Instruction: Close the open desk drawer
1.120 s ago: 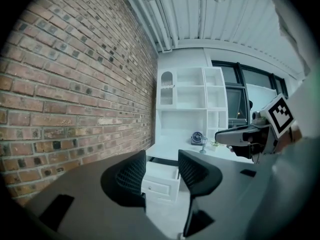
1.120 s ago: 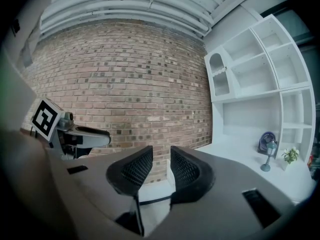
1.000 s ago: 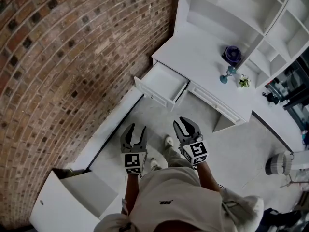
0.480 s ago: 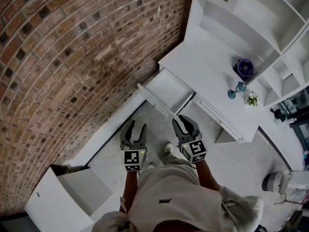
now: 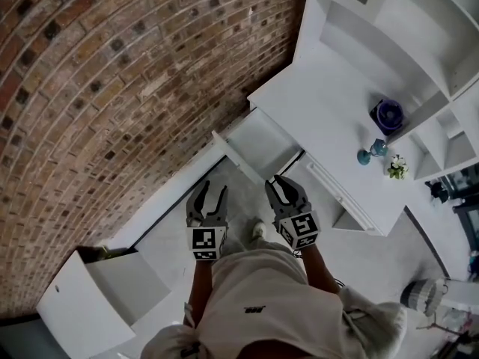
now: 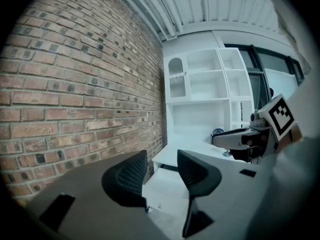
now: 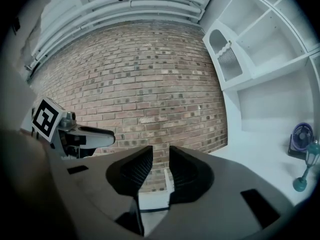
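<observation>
Right tool (image 5: 283,184) near open drawer (image 5: 238,158), brick wall (image 5: 112,88) alongside

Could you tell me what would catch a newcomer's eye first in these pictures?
The red brick wall fills the left side, set against the all-white desk in the corner. Its open drawer juts toward the person, just ahead of the left hand-held gripper and the right hand-held gripper, both open and empty.
</observation>
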A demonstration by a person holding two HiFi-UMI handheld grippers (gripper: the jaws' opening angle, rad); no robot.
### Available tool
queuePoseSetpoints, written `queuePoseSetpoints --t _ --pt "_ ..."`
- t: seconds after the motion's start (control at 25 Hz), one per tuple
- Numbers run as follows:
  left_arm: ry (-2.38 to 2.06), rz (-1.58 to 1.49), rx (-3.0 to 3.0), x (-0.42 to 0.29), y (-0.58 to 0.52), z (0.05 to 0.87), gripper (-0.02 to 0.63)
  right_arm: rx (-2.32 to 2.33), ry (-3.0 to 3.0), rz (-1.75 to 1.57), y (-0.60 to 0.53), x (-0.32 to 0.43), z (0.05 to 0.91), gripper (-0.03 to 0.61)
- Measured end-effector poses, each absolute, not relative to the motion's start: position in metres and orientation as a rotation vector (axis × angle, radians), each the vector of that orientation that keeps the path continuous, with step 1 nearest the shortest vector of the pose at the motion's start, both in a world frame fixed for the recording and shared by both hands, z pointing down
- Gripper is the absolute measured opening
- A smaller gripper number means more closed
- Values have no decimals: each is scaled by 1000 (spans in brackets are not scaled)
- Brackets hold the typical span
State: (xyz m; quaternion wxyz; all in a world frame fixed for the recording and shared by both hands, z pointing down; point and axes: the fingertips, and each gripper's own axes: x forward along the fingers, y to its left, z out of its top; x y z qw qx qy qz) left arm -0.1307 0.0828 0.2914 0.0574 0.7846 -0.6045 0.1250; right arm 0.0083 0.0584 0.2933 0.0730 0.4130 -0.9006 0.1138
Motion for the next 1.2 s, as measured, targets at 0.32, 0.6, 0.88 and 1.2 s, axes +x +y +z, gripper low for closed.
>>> queuePoseSetpoints --t 0.32,0.6,0.88,1.2 --pt "-1798 409 2366 -132 48 314 199 1227 -2683 401 25 1 316 101" --pt "-1662 434 2405 -136 2 351 189 1335 -2606 430 -13 -4 341 101" --pt "-1427 494 2458 -146 -36 404 186 1442 -2444 476 -28 -13 392 101" --pt "-1163 614 2488 -153 -55 477 184 1524 -2281 533 -37 -30 443 101"
